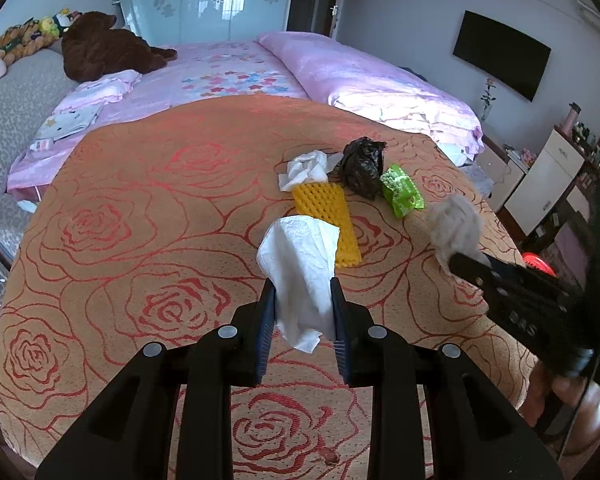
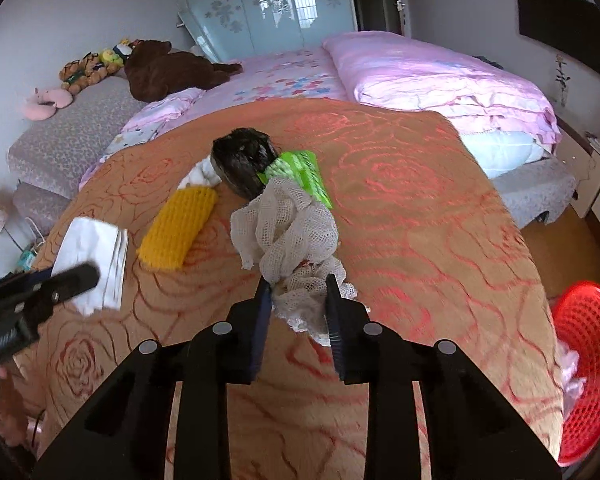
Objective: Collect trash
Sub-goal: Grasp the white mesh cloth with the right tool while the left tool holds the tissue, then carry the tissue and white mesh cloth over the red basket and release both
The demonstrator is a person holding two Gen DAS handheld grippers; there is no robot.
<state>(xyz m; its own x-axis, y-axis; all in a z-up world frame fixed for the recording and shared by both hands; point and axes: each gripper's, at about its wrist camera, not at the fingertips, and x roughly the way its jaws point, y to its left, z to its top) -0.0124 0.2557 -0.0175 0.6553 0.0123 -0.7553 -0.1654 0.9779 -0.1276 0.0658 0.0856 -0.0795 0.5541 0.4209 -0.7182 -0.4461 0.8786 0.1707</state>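
My left gripper (image 1: 302,284) is shut on a white tissue (image 1: 300,264), held just above the orange rose-patterned tablecloth (image 1: 140,220). My right gripper (image 2: 298,282) is shut on a white mesh foam net (image 2: 288,228), lifted a little off the cloth. In the left wrist view the right gripper (image 1: 460,264) comes in from the right with the net (image 1: 454,224). Beyond both lie a yellow foam net (image 2: 178,228), a black plastic bag (image 2: 242,160), a green wrapper (image 2: 304,176) and a crumpled tissue (image 1: 306,170).
A red mesh basket (image 2: 588,360) stands on the floor past the table's right edge. A pink bed (image 1: 340,72) runs behind the table, and a white cabinet (image 1: 548,180) stands at the right wall. A grey sofa with plush toys (image 1: 28,92) is at the left.
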